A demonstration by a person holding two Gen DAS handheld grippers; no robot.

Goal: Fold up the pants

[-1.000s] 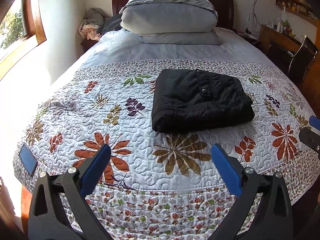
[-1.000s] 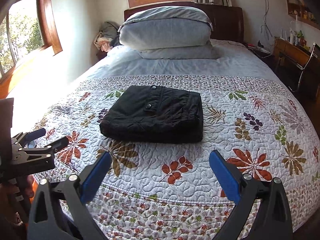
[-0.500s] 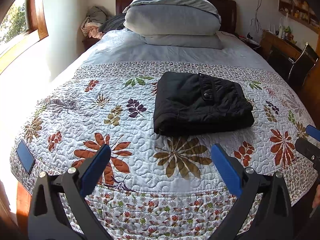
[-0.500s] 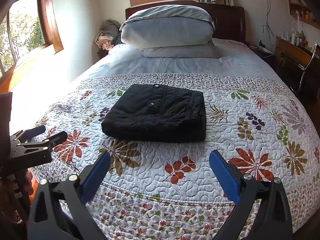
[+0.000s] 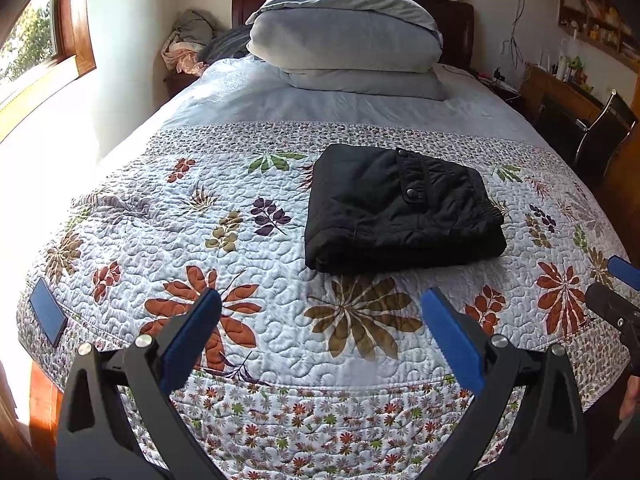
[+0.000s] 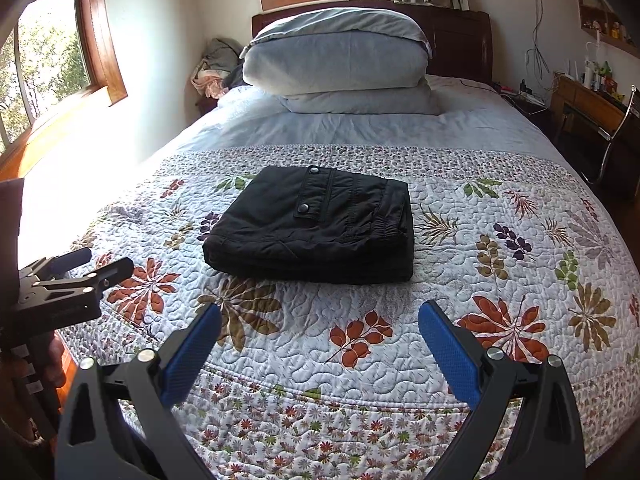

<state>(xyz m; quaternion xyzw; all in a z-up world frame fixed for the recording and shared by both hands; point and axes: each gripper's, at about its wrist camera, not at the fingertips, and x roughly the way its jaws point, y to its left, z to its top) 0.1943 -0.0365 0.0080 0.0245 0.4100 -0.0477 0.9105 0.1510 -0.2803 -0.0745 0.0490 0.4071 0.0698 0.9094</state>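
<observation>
Black pants (image 5: 400, 210) lie folded into a thick rectangular bundle on the floral quilt (image 5: 248, 264), snap buttons on top; the right wrist view shows the same pants (image 6: 316, 228) at centre. My left gripper (image 5: 320, 312) hangs open over the foot of the bed, well short of the bundle, with nothing between its blue pads. My right gripper (image 6: 320, 328) is also open and empty, likewise back from the bundle. The left gripper (image 6: 80, 268) also appears at the left edge of the right wrist view, and the right gripper's tip (image 5: 616, 292) shows at the left view's right edge.
Two stacked grey pillows (image 5: 348, 40) rest against the dark headboard. A dark phone (image 5: 48, 312) lies on the quilt's left corner. Clothes (image 5: 188, 40) pile up at the back left. A desk and chair (image 5: 600, 128) stand to the right; windows line the left wall.
Both grippers have drawn back slightly from the bed and lifted a little; the folded pants have not moved. Both stay open.
</observation>
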